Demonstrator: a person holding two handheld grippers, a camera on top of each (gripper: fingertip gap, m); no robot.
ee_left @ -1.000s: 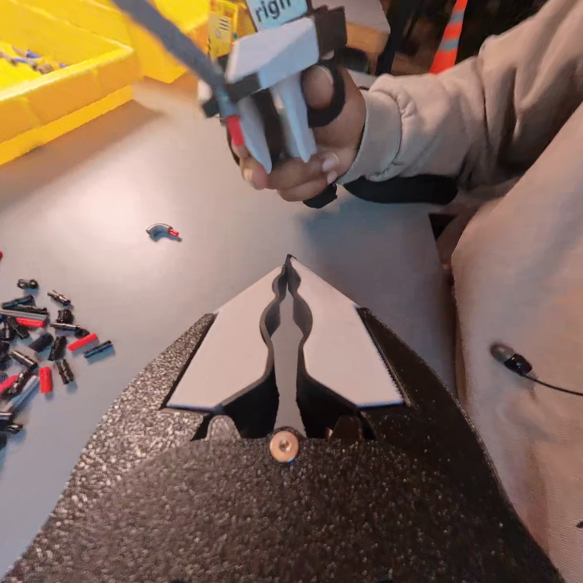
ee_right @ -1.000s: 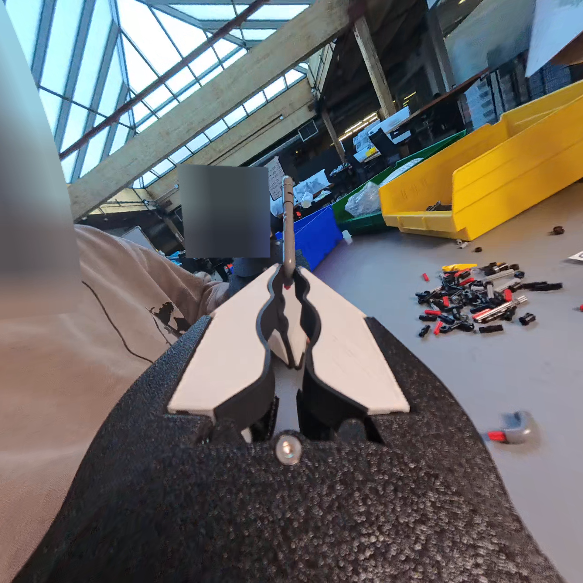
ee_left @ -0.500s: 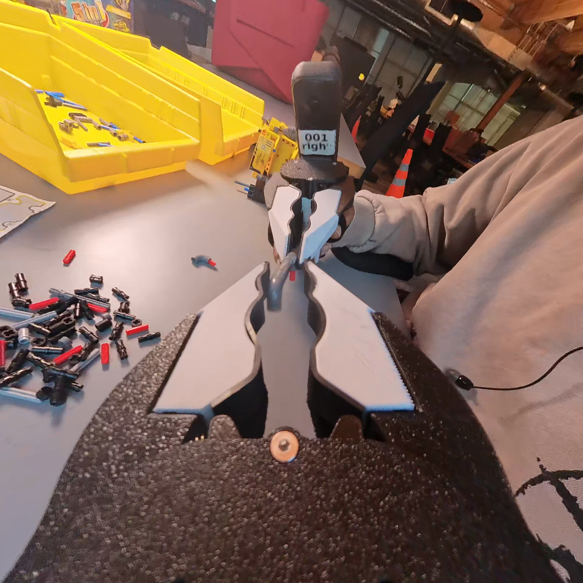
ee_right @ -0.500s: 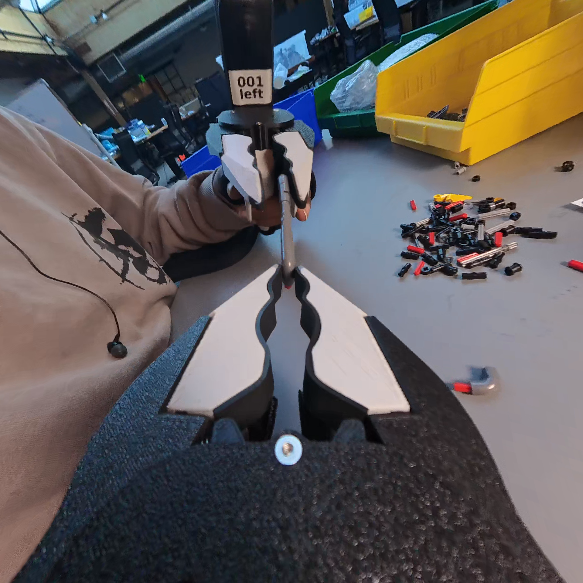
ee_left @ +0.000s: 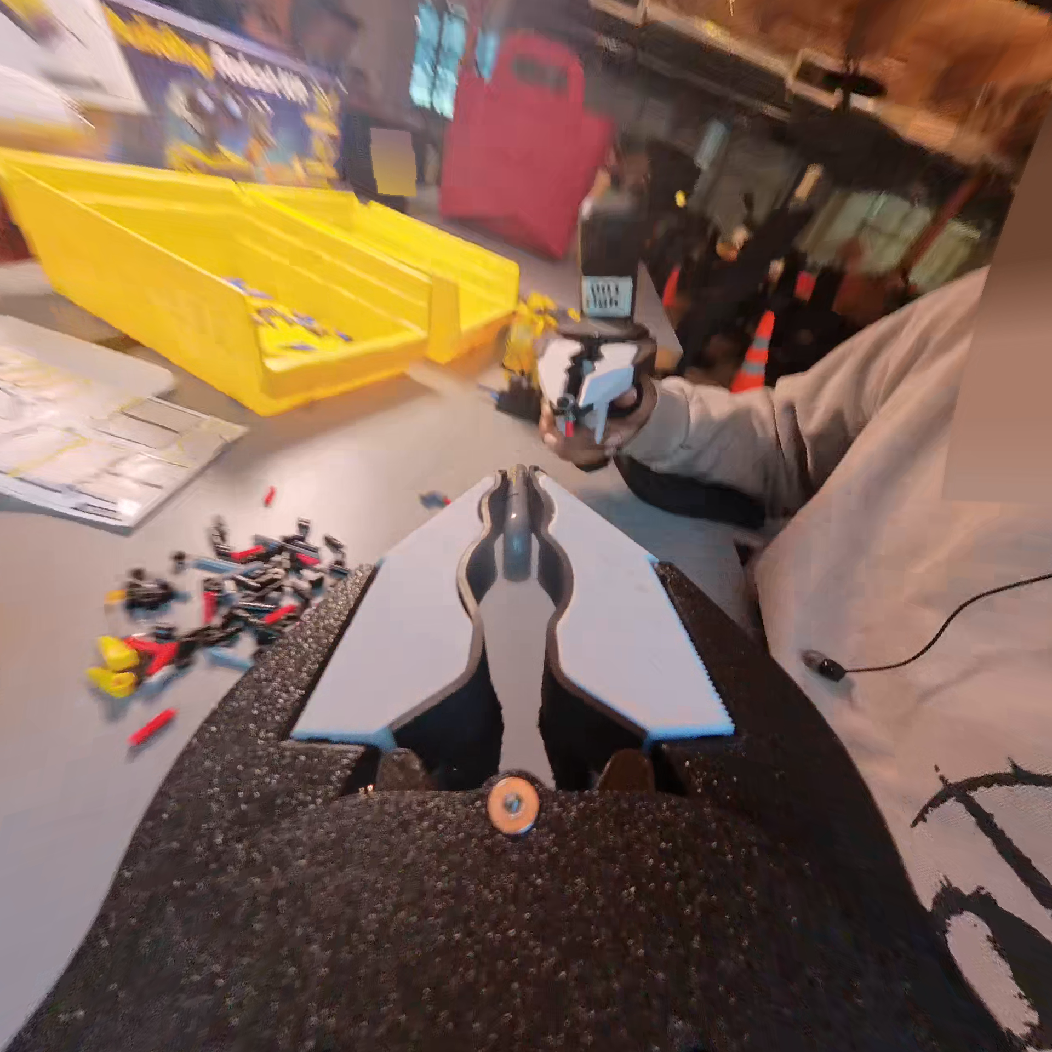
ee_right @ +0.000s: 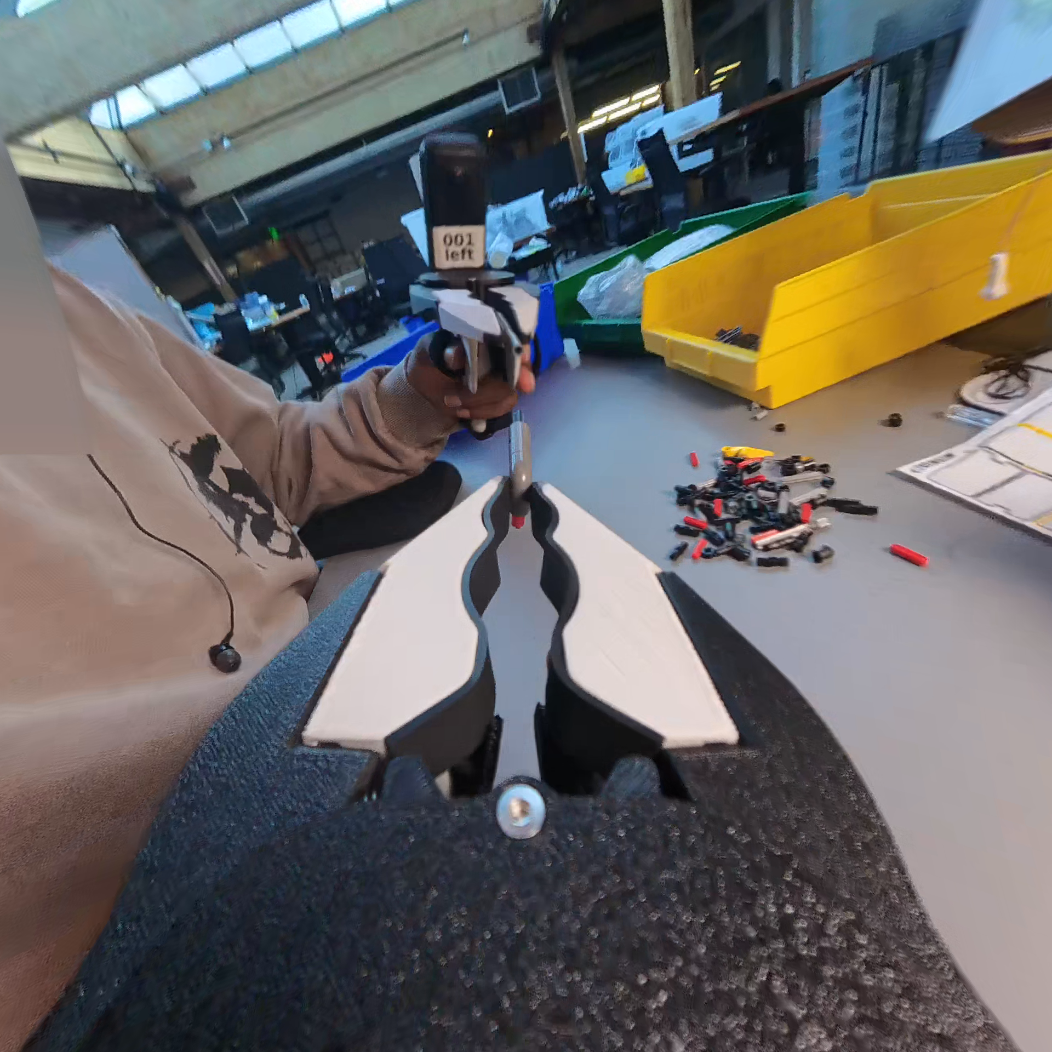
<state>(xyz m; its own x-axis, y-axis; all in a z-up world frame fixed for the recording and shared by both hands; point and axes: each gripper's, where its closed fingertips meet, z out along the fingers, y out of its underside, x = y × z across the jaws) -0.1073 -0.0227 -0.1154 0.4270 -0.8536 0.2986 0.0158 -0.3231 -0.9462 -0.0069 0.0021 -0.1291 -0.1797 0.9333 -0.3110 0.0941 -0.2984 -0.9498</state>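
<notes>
Your left gripper is clenched on one dark rod. Your right gripper pinches one grey elbow with one red pin. The two pieces are apart, both above the tabletop. Nearby lie one pile of small parts, two yellow bins and one paper sheet.

White label with printed characters on the black camera post above the left gripper. Matching label on the right gripper post, blurred. Printed sheet at table right edge: too small to read.
</notes>
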